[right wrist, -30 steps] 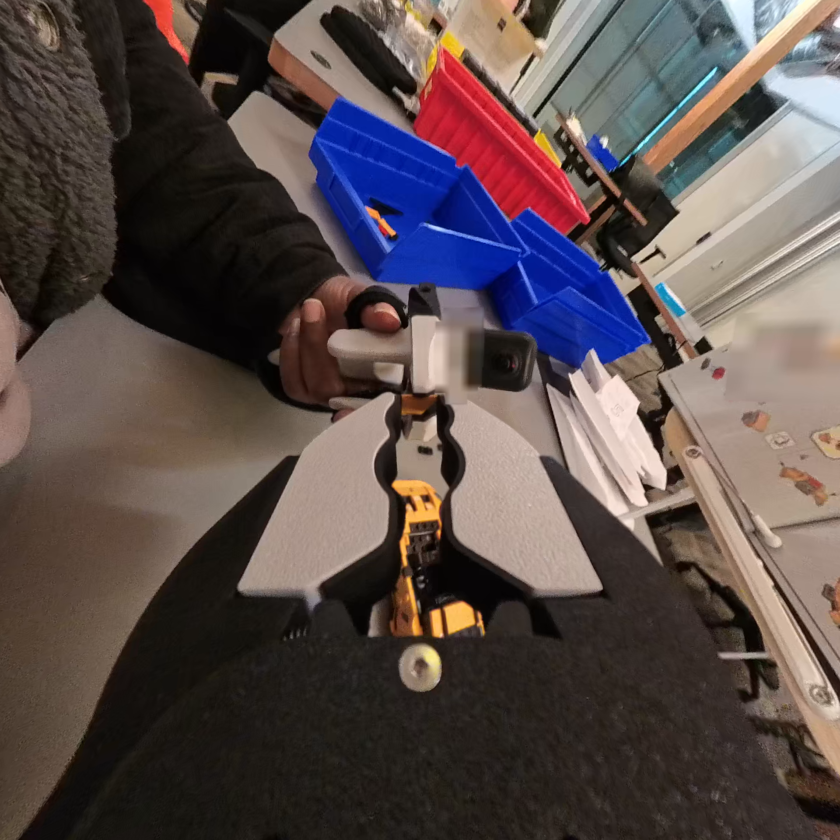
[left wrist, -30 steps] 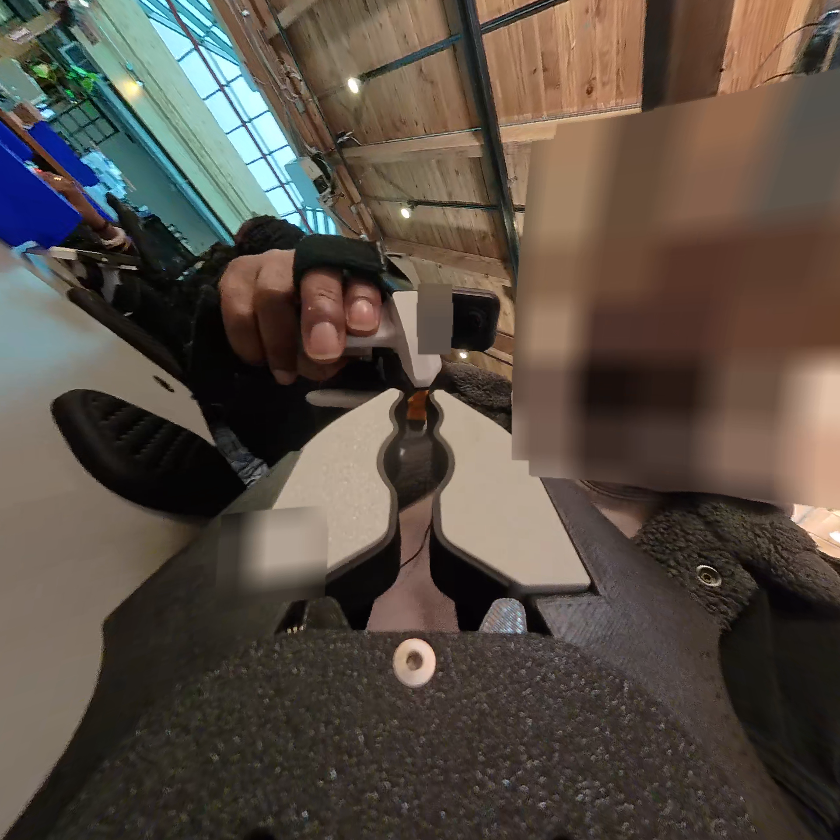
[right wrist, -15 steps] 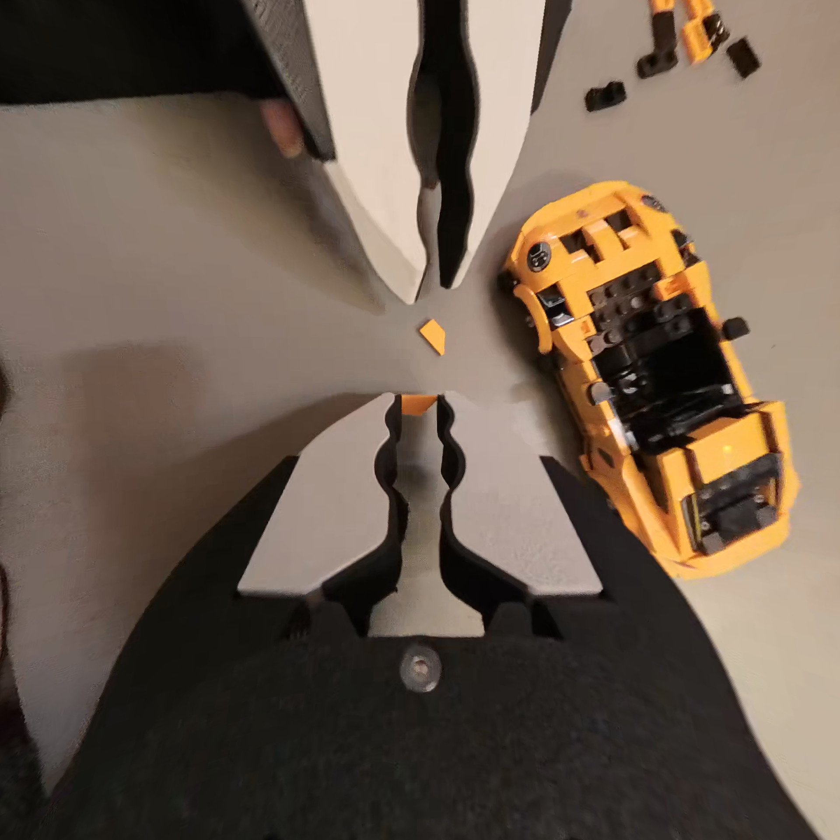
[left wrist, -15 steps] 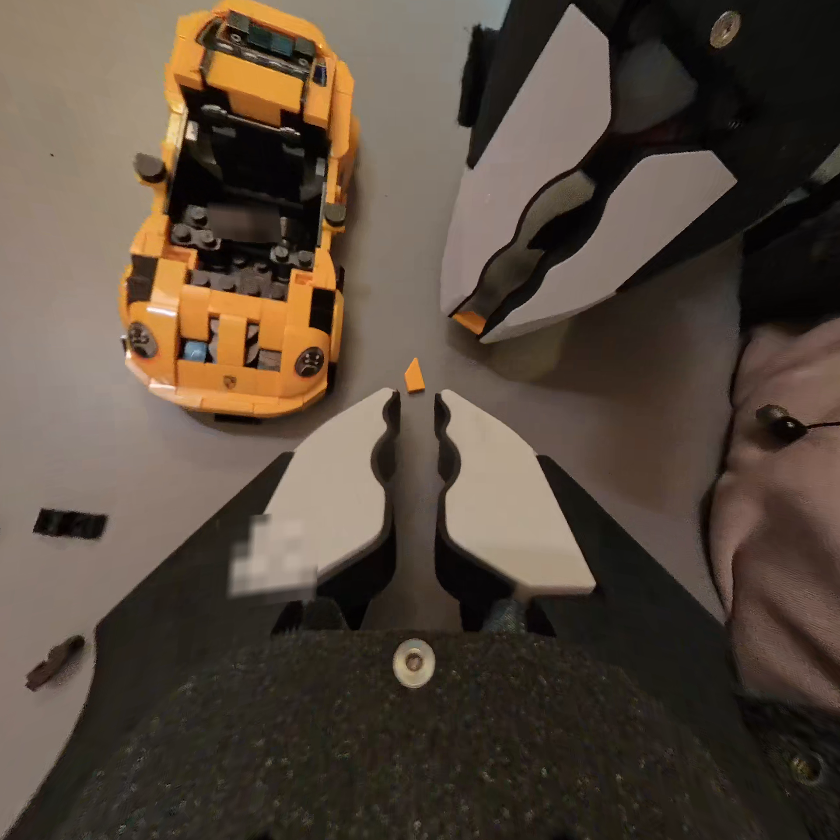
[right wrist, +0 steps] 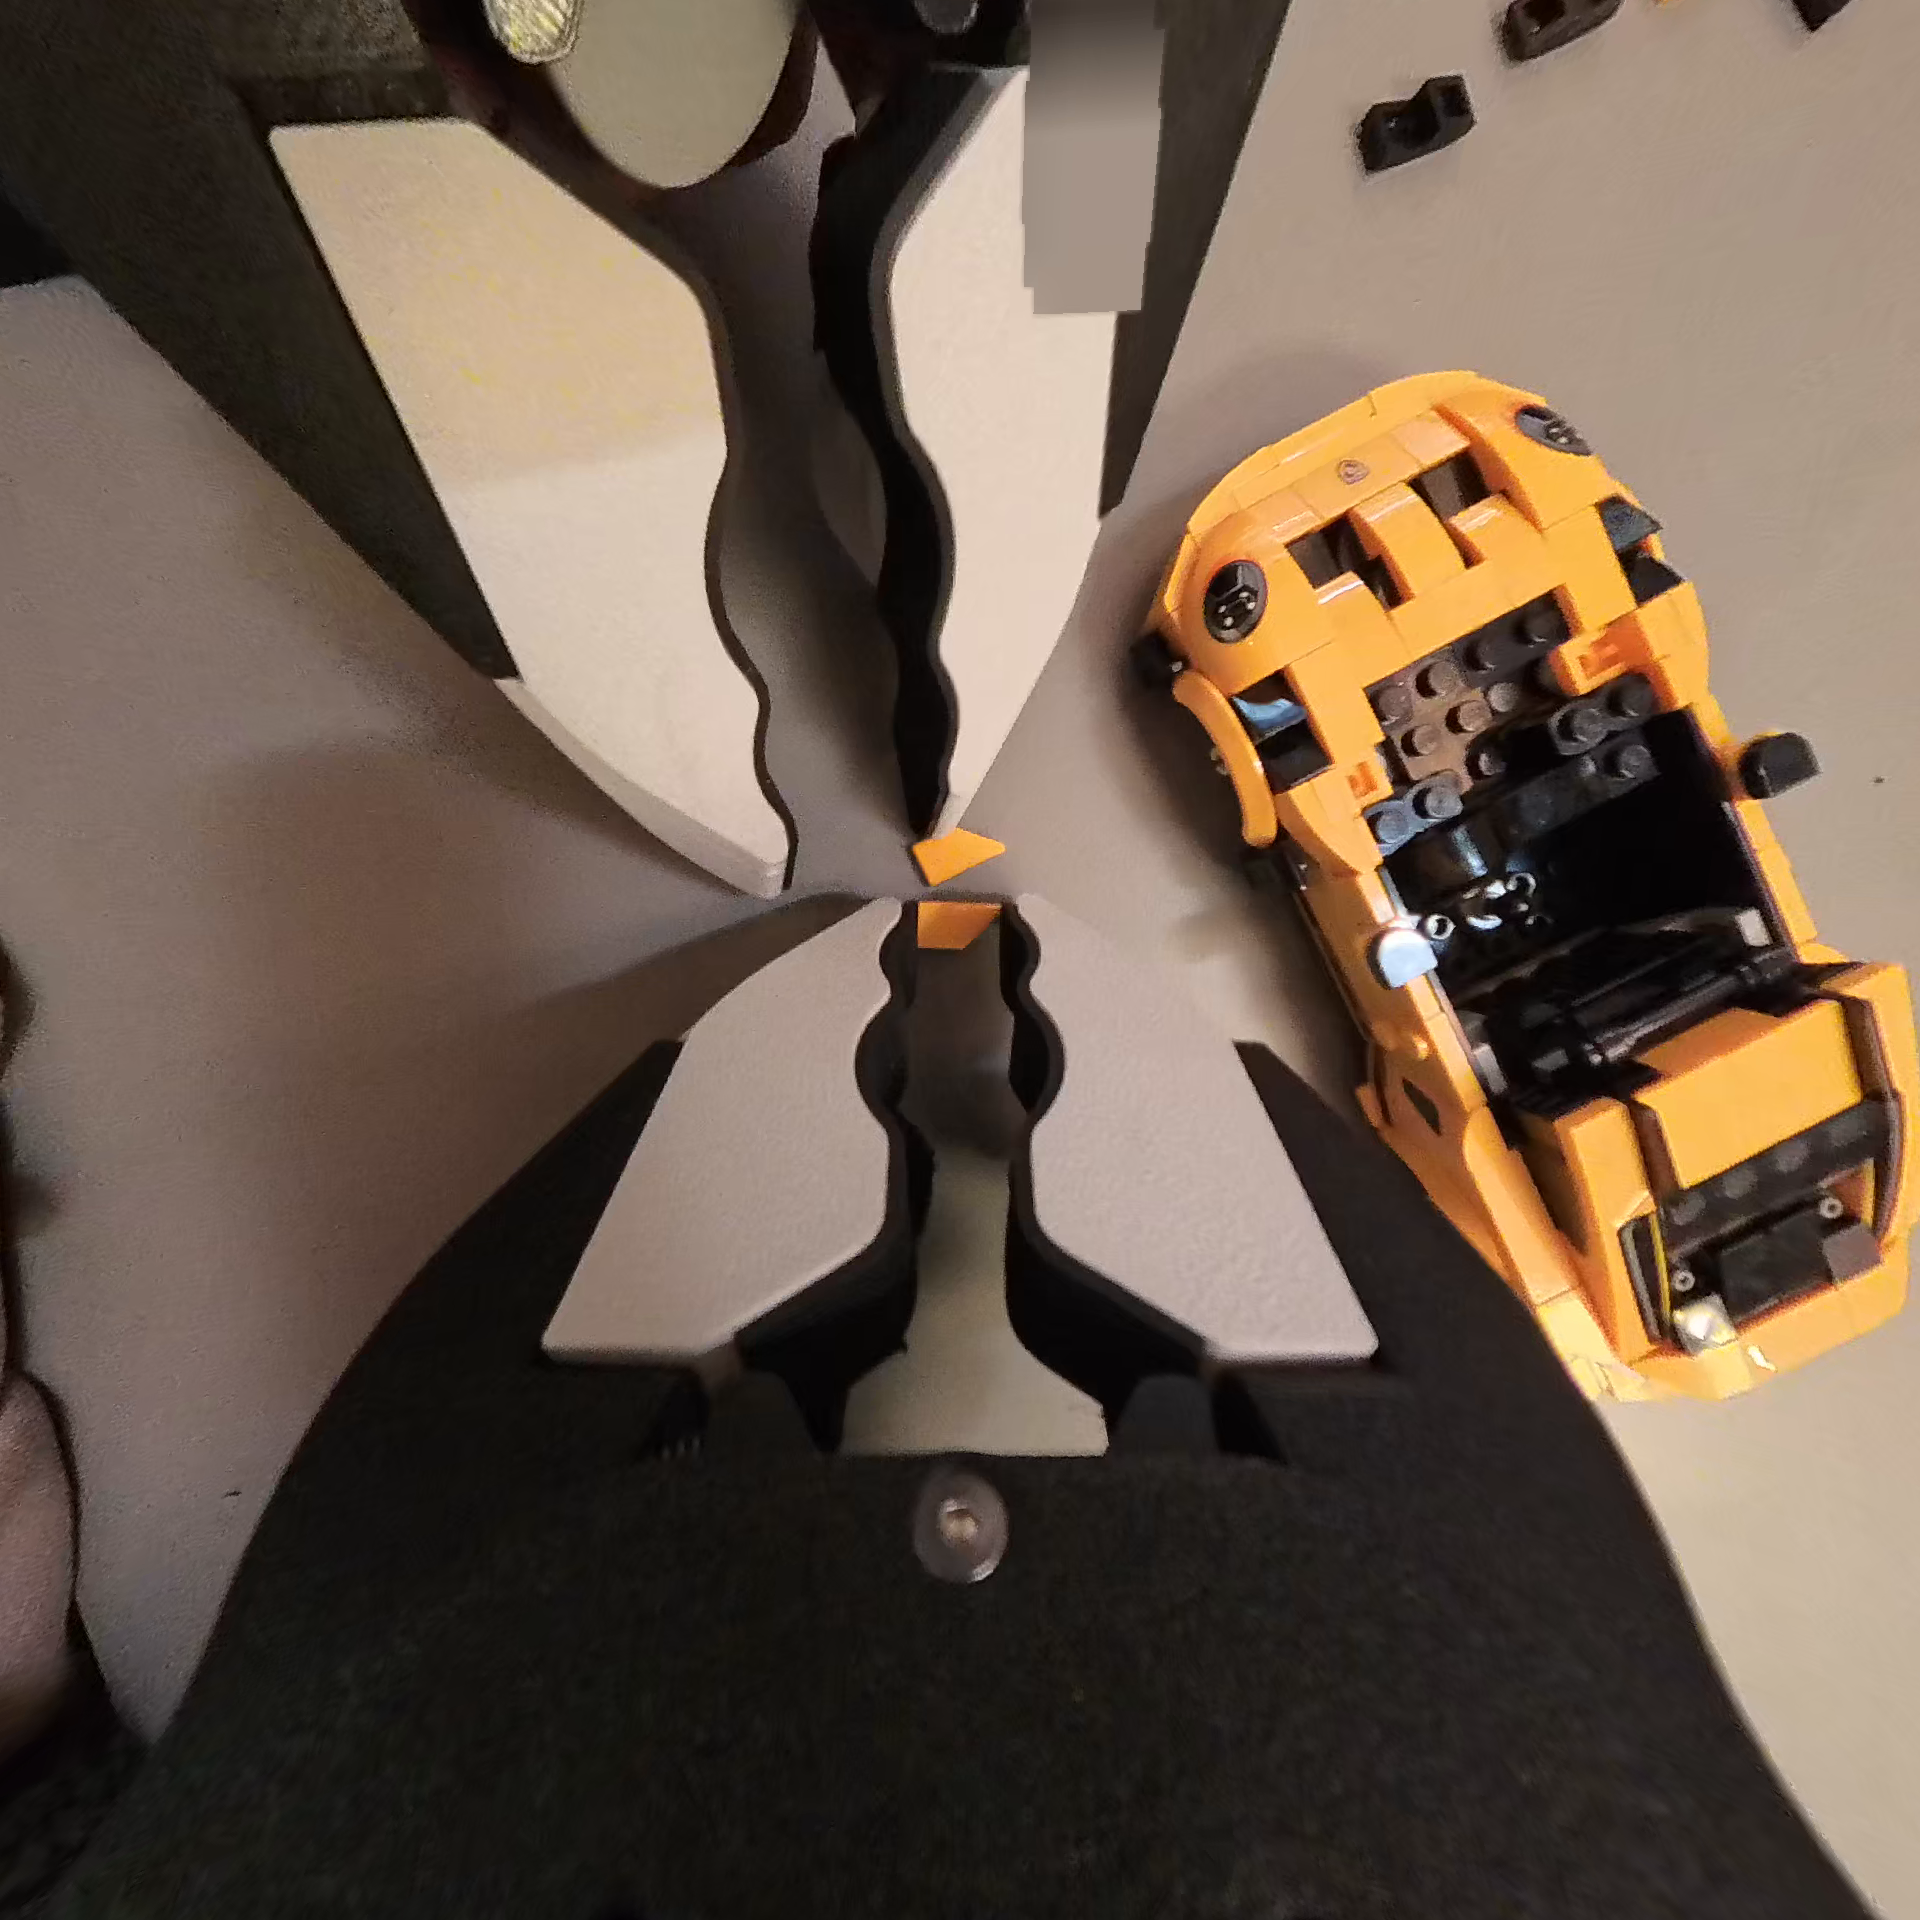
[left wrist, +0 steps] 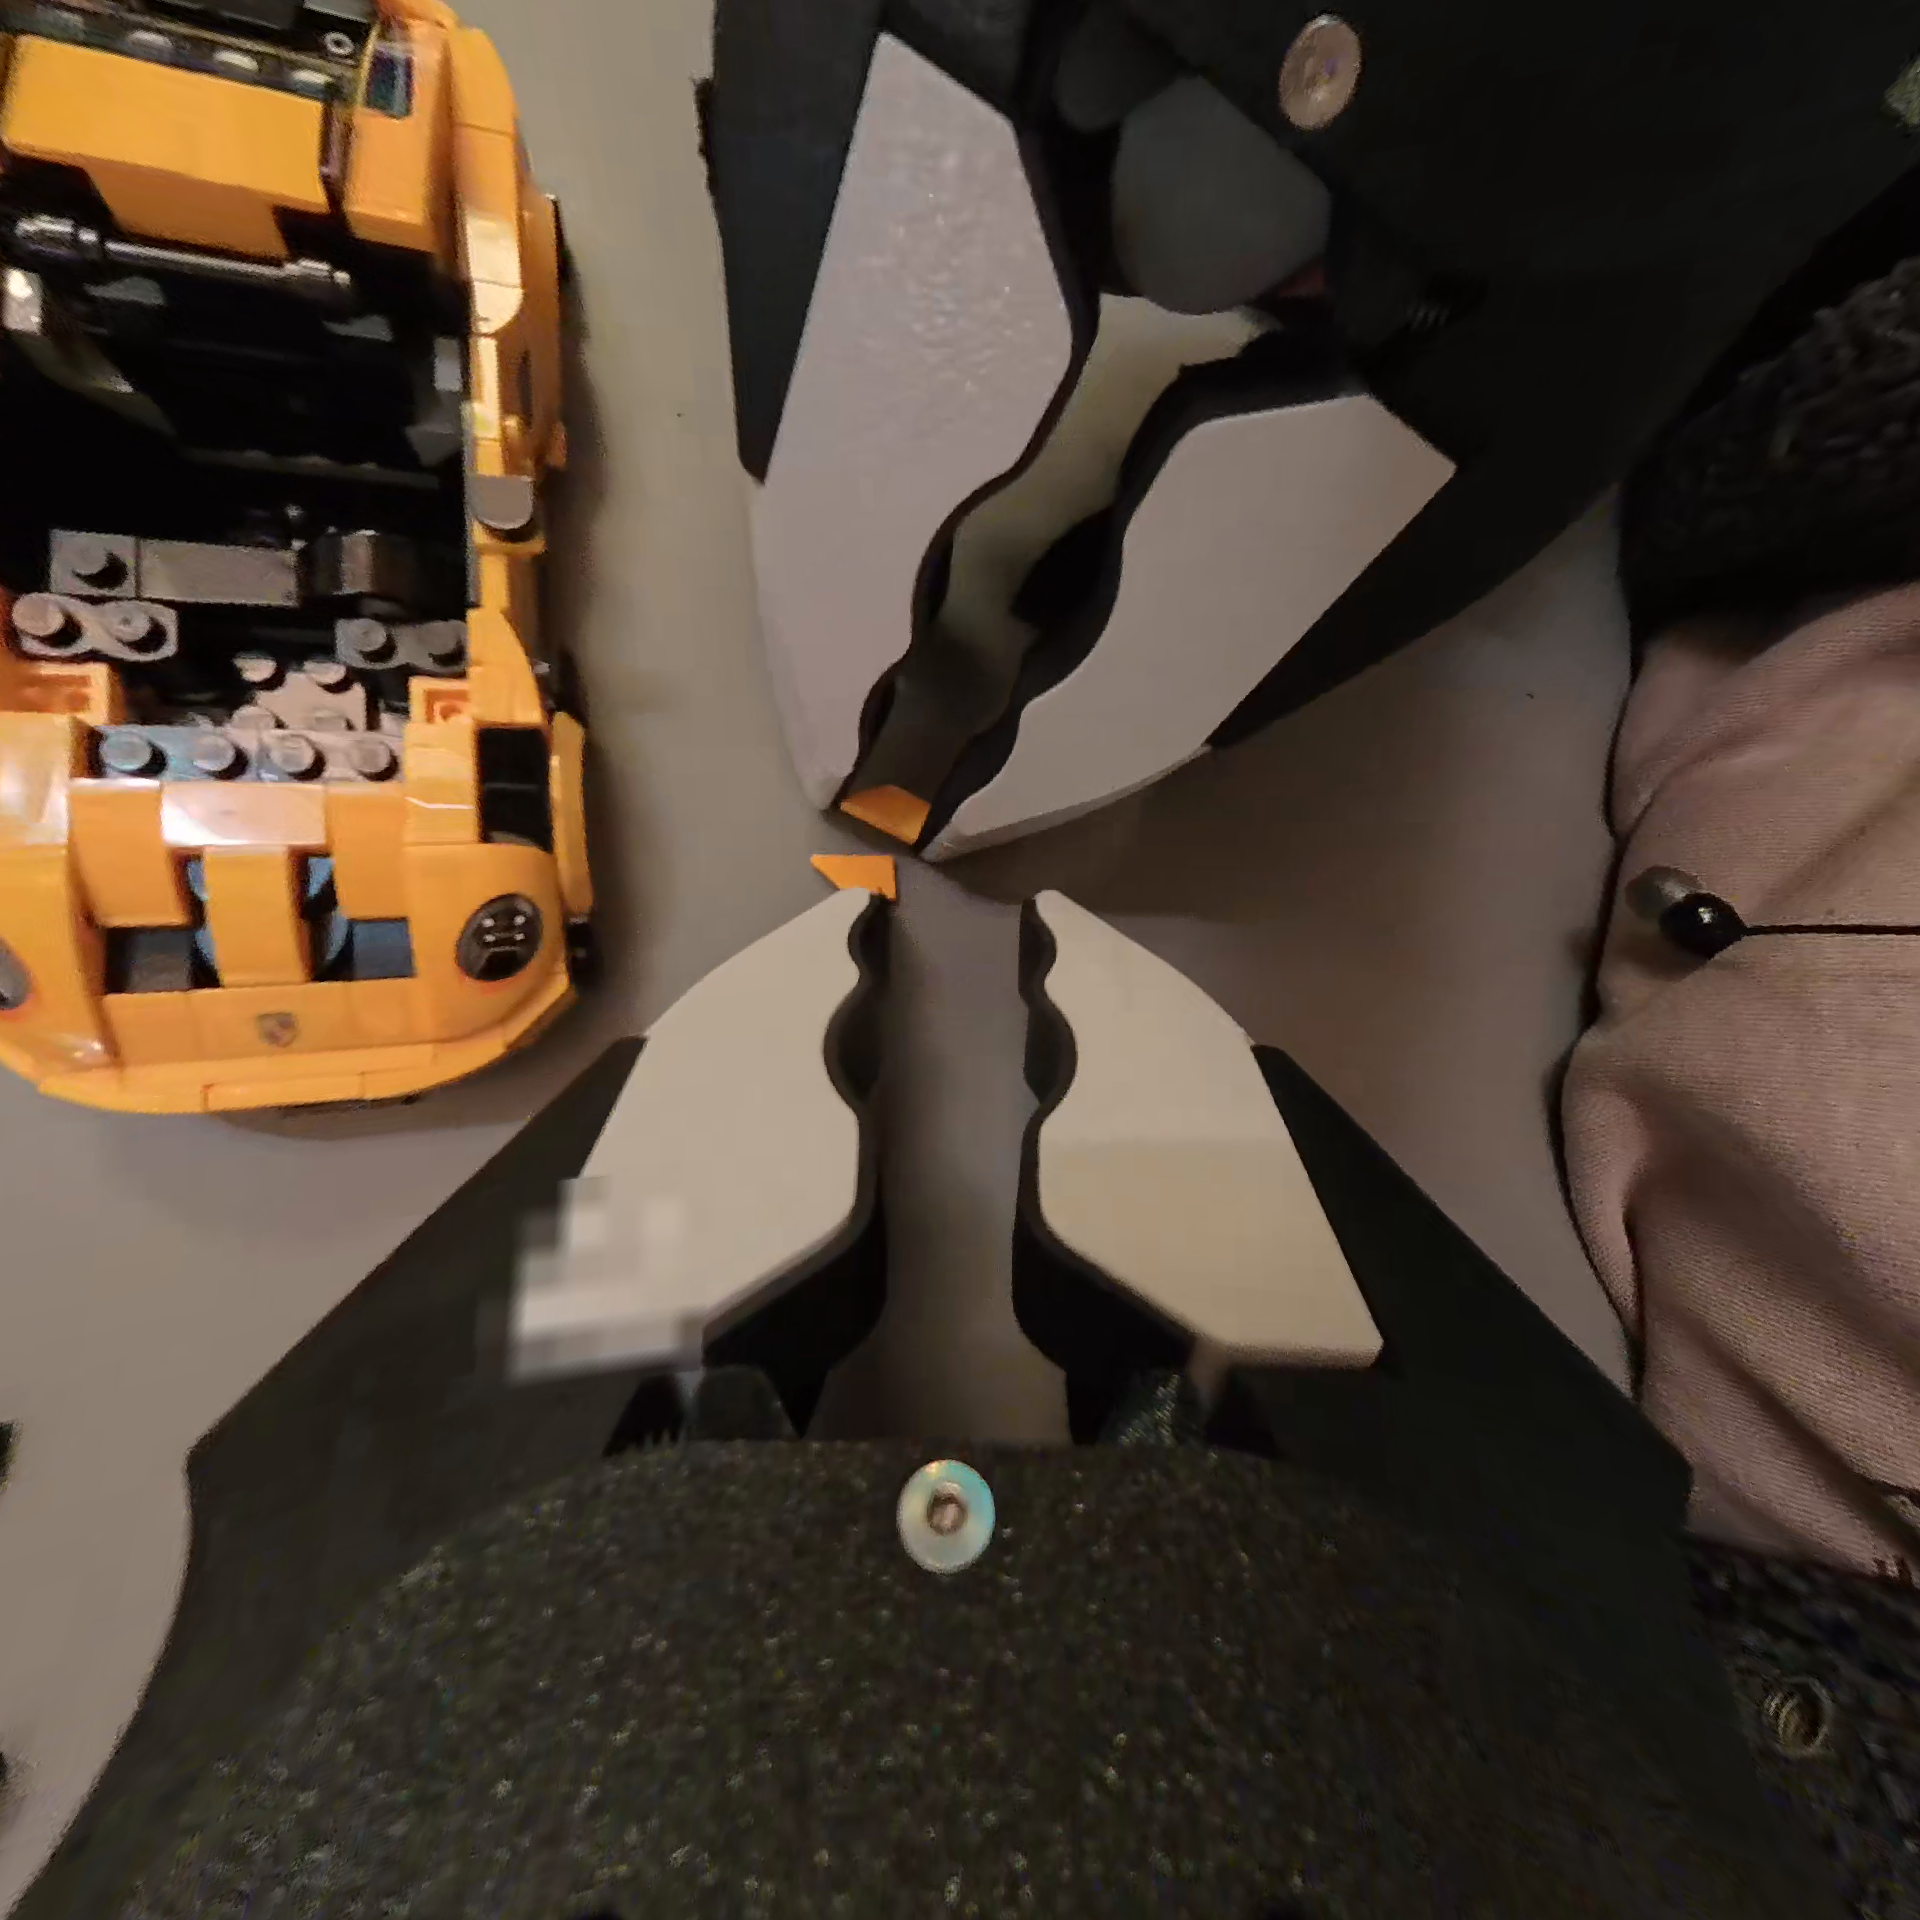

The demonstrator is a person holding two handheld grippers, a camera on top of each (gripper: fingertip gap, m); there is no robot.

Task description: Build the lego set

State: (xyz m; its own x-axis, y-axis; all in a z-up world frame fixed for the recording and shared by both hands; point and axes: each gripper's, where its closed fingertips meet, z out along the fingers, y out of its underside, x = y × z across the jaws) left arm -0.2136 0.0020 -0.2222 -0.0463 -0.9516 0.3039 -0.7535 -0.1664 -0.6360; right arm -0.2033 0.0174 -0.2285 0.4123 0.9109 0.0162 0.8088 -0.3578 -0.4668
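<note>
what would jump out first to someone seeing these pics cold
The half-built orange lego car on the grey table, roof off, black studs showing. Next, two hand-held grippers tip to tip beside it: the right hand-held gripper pinches a small orange piece, and the open left hand-held gripper reaches a loose orange wedge.

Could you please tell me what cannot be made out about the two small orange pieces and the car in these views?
- Held orange piece: right wrist view shows only its end; the right gripper fingers hide the rest.
- Loose orange piece: whether the left gripper finger touches it is unclear.
- Orange car: left wrist view cuts off its rear and far side.
- Car wheels: hidden under the body in both views.
</note>
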